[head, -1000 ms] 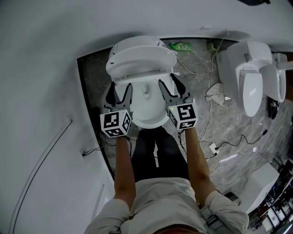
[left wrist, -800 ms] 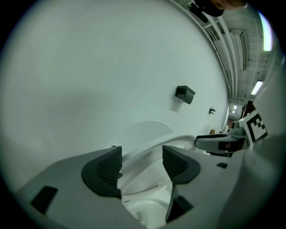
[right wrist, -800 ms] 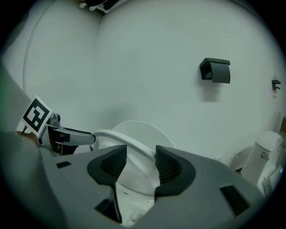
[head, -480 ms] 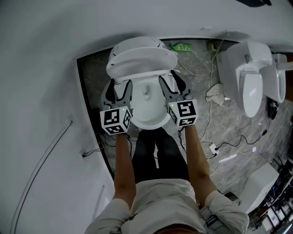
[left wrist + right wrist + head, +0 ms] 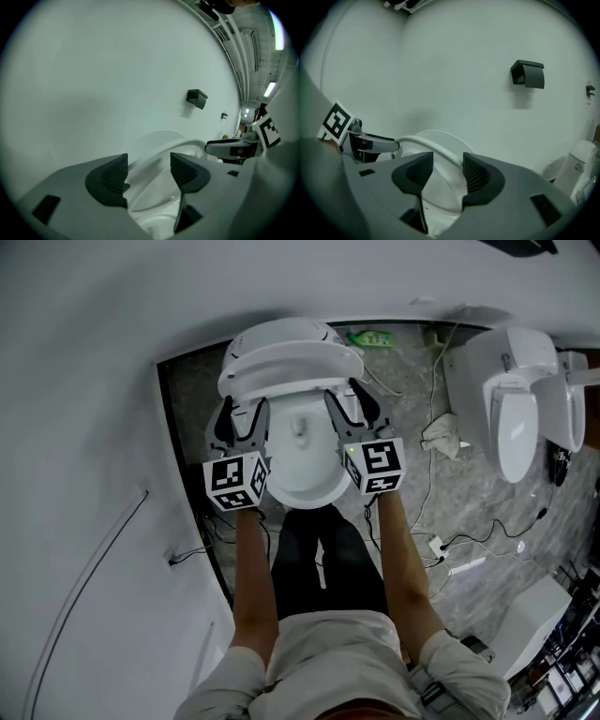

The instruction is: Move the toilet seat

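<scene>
The white toilet (image 5: 302,474) stands against the wall. Its seat (image 5: 291,362) is tilted up off the bowl, in front of the raised lid (image 5: 279,334). My left gripper (image 5: 239,413) is on the seat's left side and my right gripper (image 5: 352,401) on its right side. In the left gripper view the seat's rim (image 5: 192,142) runs in between the jaws of the left gripper (image 5: 149,171). The right gripper view shows the rim (image 5: 413,138) passing between the jaws of the right gripper (image 5: 446,171). Each pair of jaws is closed on the rim.
A second toilet (image 5: 511,409) stands at the right. Cables, a crumpled rag (image 5: 441,435) and a green bottle (image 5: 370,335) lie on the marble floor. A black holder (image 5: 528,74) hangs on the white wall. The person's legs stand right before the bowl.
Both grippers have moved a little toward the wall, and the seat between them has tilted further up toward the lid.
</scene>
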`<state>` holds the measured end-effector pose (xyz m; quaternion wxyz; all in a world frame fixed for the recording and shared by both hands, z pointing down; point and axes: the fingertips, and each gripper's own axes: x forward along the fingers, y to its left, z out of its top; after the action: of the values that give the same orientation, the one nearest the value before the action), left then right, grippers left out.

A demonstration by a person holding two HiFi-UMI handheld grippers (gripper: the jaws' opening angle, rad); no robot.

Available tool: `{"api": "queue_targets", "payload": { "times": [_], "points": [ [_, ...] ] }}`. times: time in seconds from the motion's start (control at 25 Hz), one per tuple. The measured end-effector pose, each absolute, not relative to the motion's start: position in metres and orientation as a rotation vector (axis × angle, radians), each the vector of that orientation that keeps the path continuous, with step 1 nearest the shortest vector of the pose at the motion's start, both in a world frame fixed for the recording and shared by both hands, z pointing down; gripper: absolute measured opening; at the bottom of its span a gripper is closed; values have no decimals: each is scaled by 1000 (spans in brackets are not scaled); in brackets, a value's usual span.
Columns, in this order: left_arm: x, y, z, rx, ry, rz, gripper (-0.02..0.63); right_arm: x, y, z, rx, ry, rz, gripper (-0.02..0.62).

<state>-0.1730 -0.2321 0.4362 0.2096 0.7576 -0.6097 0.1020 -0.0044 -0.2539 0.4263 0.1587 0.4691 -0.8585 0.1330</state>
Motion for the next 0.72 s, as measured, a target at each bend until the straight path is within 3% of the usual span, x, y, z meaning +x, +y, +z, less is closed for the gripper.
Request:
{"api": "queue_targets", "payload": {
  "times": [0.72],
  "points": [
    [-179, -250, 440, 2115, -1716, 270, 304, -11, -273, 429, 1348, -2454, 341, 215]
  ]
}}
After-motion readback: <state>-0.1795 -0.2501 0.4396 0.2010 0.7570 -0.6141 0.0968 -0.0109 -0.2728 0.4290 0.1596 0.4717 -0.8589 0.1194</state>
